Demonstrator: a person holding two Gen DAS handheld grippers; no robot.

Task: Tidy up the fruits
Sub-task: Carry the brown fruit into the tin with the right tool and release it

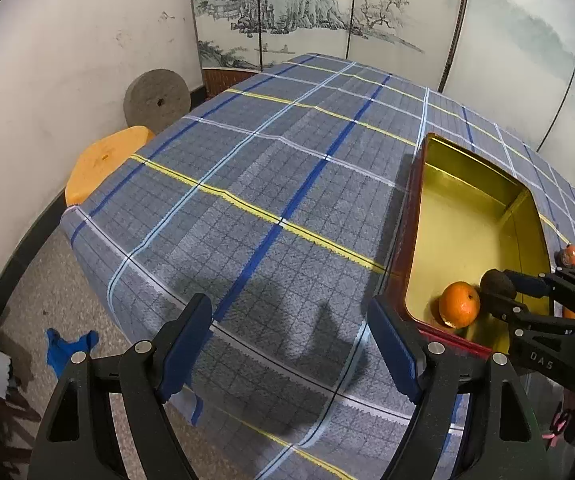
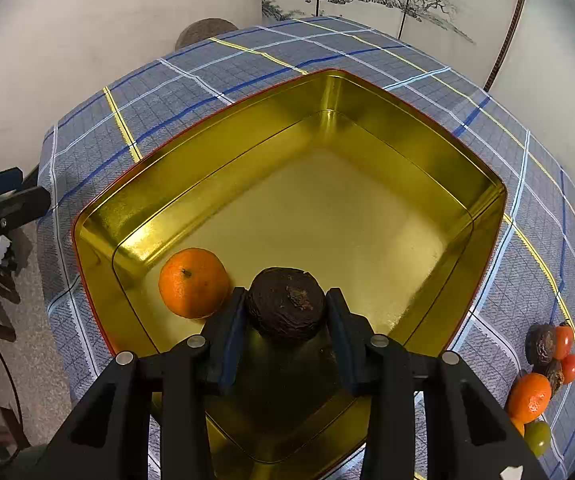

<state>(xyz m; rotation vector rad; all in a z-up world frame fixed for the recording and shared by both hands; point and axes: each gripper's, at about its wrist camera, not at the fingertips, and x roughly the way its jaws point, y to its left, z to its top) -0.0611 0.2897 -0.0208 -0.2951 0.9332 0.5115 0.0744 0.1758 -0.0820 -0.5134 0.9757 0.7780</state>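
Sitting between the right tongs (image 2: 286, 306), a dark wrinkled fruit (image 2: 285, 304) over the tin (image 2: 367, 120).

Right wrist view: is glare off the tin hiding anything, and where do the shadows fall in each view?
Right wrist: glare streaks the tin walls and near-left corner, yet the orange and the dark fruit in the right tool stay sharp; fisheye bows the rim. Left wrist: the left tool casts soft shadows on the cloth; edges curve strongly.

The right gripper (image 1: 499, 298) body reads "DAS".
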